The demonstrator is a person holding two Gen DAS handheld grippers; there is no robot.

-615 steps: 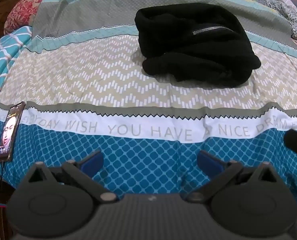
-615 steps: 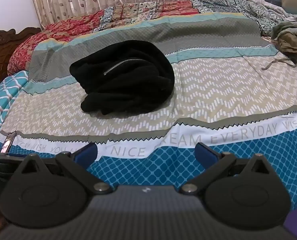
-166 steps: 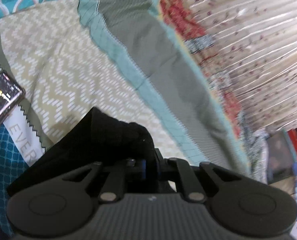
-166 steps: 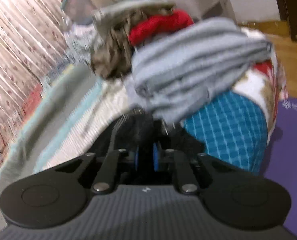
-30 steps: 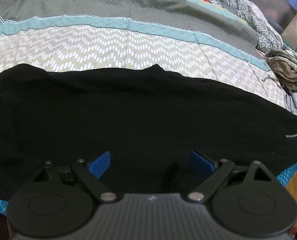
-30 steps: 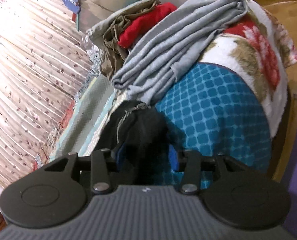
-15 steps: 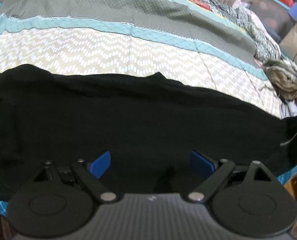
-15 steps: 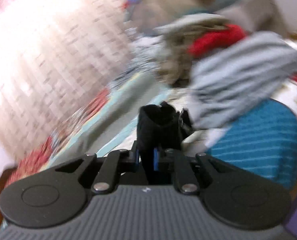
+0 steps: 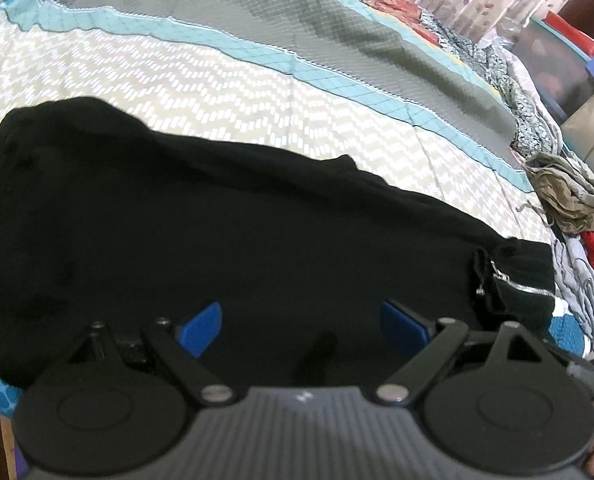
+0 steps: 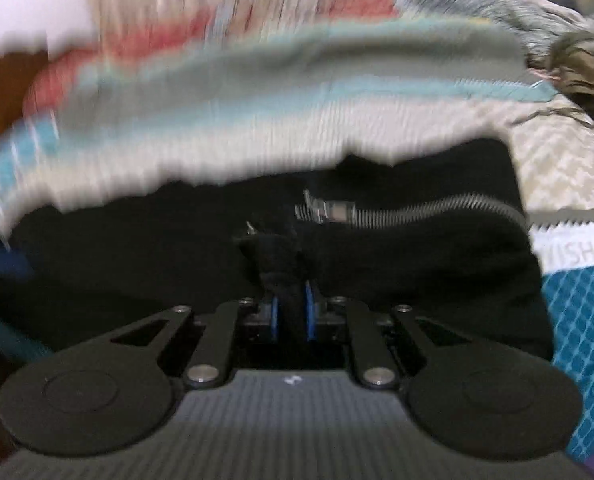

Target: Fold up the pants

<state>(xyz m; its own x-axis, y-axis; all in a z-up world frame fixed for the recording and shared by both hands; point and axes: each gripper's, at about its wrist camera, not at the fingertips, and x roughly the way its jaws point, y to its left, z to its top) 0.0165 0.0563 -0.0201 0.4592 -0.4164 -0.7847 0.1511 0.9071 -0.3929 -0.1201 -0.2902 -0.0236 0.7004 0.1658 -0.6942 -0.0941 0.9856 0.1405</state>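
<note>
Black pants [image 9: 225,240] spread flat across the patterned bedspread [image 9: 257,92], left gripper [image 9: 301,326] hovering wide open over them.

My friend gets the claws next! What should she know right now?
Left claw: open, empty, hovering over the middle of the black pants.
Right claw: shut on a bunch of pants fabric at the zipper end.
Pants: spread out lengthwise along the bedspread, near its front edge.
Done: pants laid out flat.
Left: carry the gripped end over to make the fold, then probably fold again and smooth.
</note>
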